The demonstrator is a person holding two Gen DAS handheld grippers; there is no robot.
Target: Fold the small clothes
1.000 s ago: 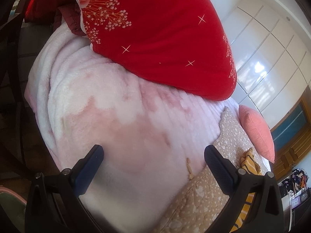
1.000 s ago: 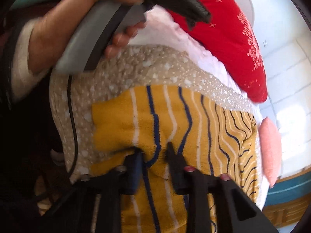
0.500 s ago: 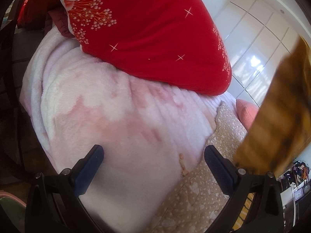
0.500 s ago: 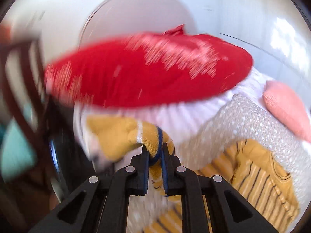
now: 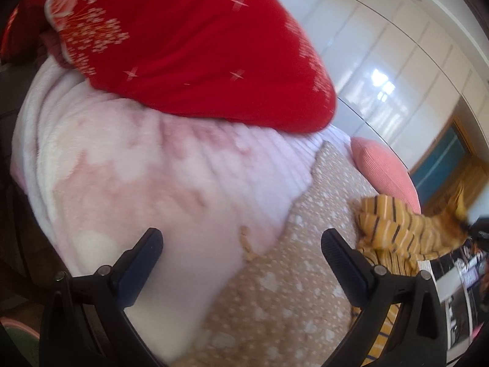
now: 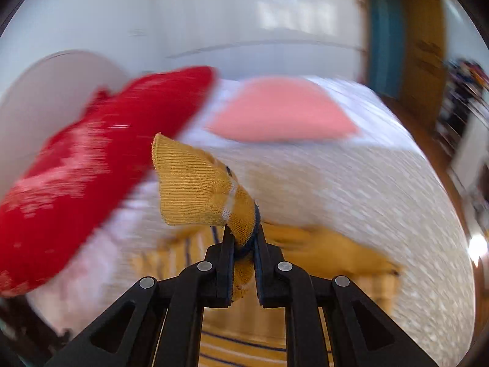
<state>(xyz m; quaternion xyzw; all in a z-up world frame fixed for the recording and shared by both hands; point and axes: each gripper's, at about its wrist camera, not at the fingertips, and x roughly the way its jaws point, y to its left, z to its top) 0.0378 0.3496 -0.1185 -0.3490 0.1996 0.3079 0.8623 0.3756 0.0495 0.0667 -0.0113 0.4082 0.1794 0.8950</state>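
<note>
The bed carries the striped top, a soft, light knit that sags from any pinch, so I judge a ribbed hem or cuff the surest hold. The right claw is clamped on such an edge, shown only in its own view. The left view shows the top's bunched body and the left claw gaping, empty.

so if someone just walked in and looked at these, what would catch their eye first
Probably the big red cushion with white flower print, lying on the pale pink fleece blanket at the back of the bed. Next, the mustard striped garment, a cuff of it pinched in the right tool and lifted above the beige dotted cover. The left tool stands open and empty over the blanket's edge.
</note>
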